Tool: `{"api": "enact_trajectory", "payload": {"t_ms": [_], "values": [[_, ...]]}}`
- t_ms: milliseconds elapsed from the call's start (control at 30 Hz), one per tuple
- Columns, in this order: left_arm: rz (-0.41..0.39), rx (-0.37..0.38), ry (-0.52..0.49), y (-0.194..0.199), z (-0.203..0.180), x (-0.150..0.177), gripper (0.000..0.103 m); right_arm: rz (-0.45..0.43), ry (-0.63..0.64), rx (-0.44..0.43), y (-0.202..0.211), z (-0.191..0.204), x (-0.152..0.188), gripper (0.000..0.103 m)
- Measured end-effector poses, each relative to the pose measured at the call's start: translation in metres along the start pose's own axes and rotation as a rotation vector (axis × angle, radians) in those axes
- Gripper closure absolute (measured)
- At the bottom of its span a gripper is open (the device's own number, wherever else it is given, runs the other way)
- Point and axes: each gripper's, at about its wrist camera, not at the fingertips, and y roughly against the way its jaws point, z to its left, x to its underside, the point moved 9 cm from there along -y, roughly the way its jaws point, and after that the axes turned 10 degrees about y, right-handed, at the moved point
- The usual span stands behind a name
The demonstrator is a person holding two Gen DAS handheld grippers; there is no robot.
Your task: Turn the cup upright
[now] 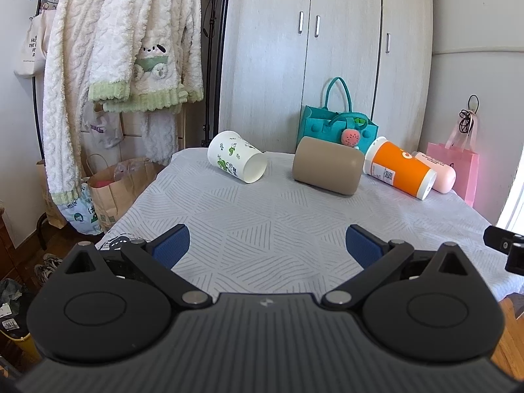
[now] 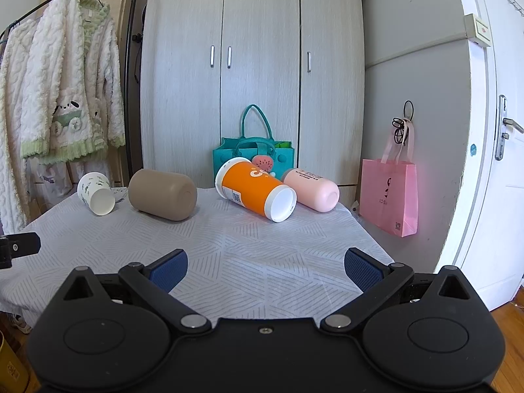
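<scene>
A: Four cups lying on their sides in a row across the far part of the bench (image 1: 262,216): white leaf-print cup (image 1: 236,156), tan cup (image 1: 327,169), orange cup (image 1: 401,170), pink cup (image 1: 440,172). None upright yet.

B: Why the row?

A: Looks staged, I'd guess. Tipped and spaced so each can be taken alone. Orange and pink touch or nearly do; the rest are apart. Teal bag (image 2: 253,150) stands behind them, just clutter.

B: Grippers?

A: Left gripper (image 1: 267,245) has its jaws wide, nothing in them, low over the near bench, aimed between the white and tan cups. Right gripper (image 2: 266,270) likewise: jaws wide, empty, level, facing the orange cup. Both well short of the cups.

B: Which cup goes first?

A: Can't tell. The approach isn't committed to any one.
</scene>
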Motion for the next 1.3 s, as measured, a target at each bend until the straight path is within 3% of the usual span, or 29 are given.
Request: {"api": "enact_trajectory", "payload": {"t_ms": [1300], "values": [[0.006, -0.01, 0.002, -0.0007, 0.0062, 0.0081, 0.0, 0.008, -0.001, -0.004, -0.0044, 0.0022, 0.0041, 0.0]]}}
